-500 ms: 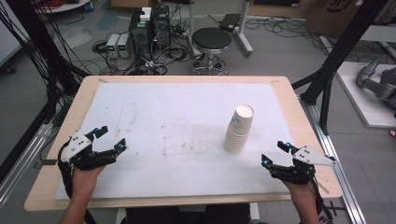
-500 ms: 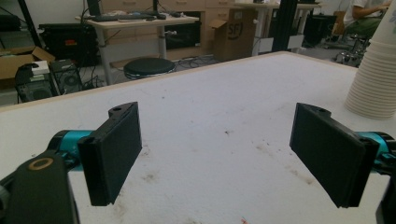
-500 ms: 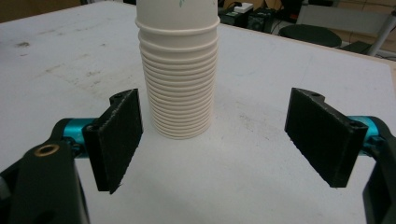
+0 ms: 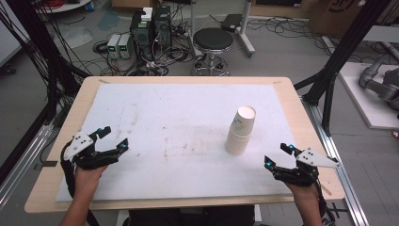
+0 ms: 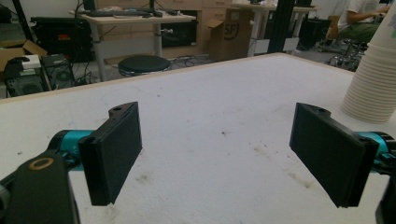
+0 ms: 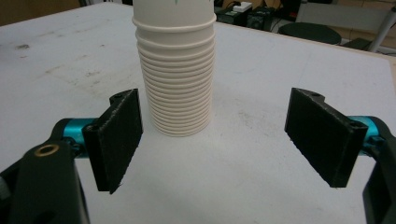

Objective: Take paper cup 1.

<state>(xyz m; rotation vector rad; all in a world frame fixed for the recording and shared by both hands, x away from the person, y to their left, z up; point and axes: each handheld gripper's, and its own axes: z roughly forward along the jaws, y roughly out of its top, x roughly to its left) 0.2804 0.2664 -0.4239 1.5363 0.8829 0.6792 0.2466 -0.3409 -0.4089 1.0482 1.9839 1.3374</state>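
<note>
A tall stack of white paper cups (image 4: 241,131) stands upright on the white mat (image 4: 179,117), right of the middle. My left gripper (image 4: 115,137) rests open near the mat's front left corner, far from the stack, with nothing between its jaws. In the left gripper view my left gripper (image 5: 219,154) is wide open over bare mat, and the cup stack (image 5: 373,79) shows at the right edge. My right gripper (image 4: 277,155) sits open near the front right, a short way in front of the stack. In the right gripper view my right gripper (image 6: 219,140) faces the cup stack (image 6: 177,70), which stands just beyond its jaws, untouched.
The mat covers a wooden table (image 4: 301,122) with bare wood at its edges. Behind the table are a black stool (image 4: 212,40), computer boxes (image 4: 150,26) and cables on the floor. Black frame posts (image 4: 329,84) stand at both sides.
</note>
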